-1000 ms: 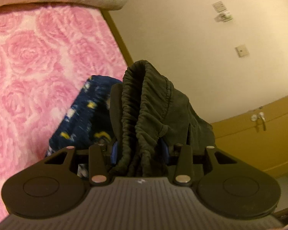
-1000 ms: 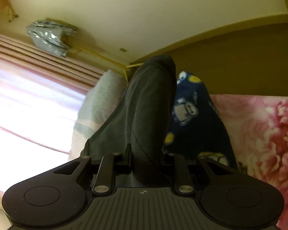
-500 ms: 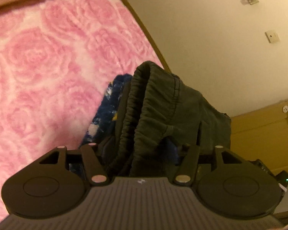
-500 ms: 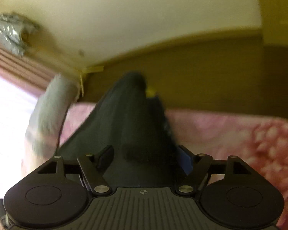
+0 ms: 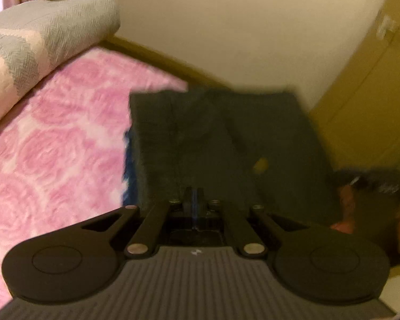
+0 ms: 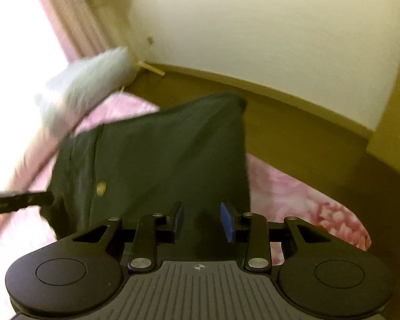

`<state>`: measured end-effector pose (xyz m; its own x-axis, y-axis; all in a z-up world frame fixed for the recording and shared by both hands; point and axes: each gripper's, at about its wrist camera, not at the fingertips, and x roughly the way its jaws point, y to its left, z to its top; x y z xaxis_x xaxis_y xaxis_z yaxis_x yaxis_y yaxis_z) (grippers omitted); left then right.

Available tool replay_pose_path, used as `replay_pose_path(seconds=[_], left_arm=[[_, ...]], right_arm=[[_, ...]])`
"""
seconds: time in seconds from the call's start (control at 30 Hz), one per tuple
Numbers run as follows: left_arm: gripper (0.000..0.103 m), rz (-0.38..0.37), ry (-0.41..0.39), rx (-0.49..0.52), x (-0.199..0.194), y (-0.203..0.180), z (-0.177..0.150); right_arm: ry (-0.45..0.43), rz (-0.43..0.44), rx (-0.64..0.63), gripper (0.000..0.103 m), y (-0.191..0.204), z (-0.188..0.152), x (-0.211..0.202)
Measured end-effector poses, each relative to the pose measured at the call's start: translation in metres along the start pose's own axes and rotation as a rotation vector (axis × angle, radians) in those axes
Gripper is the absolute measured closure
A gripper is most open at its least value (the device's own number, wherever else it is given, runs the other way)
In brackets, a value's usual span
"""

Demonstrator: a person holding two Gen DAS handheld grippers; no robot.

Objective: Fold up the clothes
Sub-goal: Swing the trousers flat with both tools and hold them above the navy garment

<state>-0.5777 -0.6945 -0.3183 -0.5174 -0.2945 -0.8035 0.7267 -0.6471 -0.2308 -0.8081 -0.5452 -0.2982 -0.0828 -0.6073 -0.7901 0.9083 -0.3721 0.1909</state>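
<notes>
Dark green cloth fills the middle of both views. It is a pair of shorts [image 5: 218, 138], and it lies spread out flat on a pink blanket [image 5: 53, 146] with big rose shapes on it. The shorts sit right in front of both tools.

In the left wrist view, the left gripper [image 5: 196, 204] has its two fingers pressed tight together. Nothing shows between them. The shorts lie just past the tips and spread out ahead and to the right. A small yellow spot [image 5: 260, 164] shows on the cloth, ahead and a bit to the right of the tips. A thin strip of dark blue cloth [image 5: 127, 160] peeks out along the left edge of the shorts. Far ahead on the left lies a rolled grey and cream blanket [image 5: 40, 34]. A cream wall [image 5: 226, 26] stands behind the bed, and a yellow-brown door [image 5: 368, 101] is off to the right. The picture is blurry.

In the right wrist view, the right gripper [image 6: 202, 220] has a gap between its blue pads [image 6: 228, 222], and the jaws are closing. The shorts [image 6: 168, 154] lie under and ahead of the gap, but the pads do not press on them. The other tool's dark tip [image 6: 18, 201] pokes in from the left and meets the left edge of the shorts. Pink blanket [image 6: 306, 200] shows to the right of the shorts.
</notes>
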Motion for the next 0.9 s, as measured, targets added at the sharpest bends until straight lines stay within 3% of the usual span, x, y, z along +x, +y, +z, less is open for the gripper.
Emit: replay_pose_path(seconds=[0.1, 0.27, 0.4, 0.5, 0.67, 0.9], left_arm=[[0.1, -0.013, -0.025, -0.059, 0.009, 0.013, -0.012], [0.1, 0.027, -0.032, -0.026, 0.011, 0.007, -0.018], [0.101, 0.039, -0.037, -0.047, -0.011, -0.002, 0.005], [0.101, 0.024, -0.098, -0.059, -0.021, 0.0, 0.032], [0.101, 0.03, -0.159, -0.081, 0.007, 0.008, 0.073], [0.096, 0.072, -0.186, -0.127, 0.056, 0.024, 0.074]], right_arm=[[0.032, -0.028, -0.063, 0.067, 0.005, -0.009, 0.02], [0.078, -0.047, -0.14, 0.067, 0.01, -0.009, 0.035], [0.119, -0.038, -0.125, 0.067, 0.008, 0.006, 0.026], [0.038, -0.018, -0.033, 0.067, -0.001, 0.025, 0.015], [-0.054, -0.043, 0.02, 0.067, -0.009, 0.07, 0.041], [-0.116, -0.063, -0.001, 0.067, -0.007, 0.099, 0.095]])
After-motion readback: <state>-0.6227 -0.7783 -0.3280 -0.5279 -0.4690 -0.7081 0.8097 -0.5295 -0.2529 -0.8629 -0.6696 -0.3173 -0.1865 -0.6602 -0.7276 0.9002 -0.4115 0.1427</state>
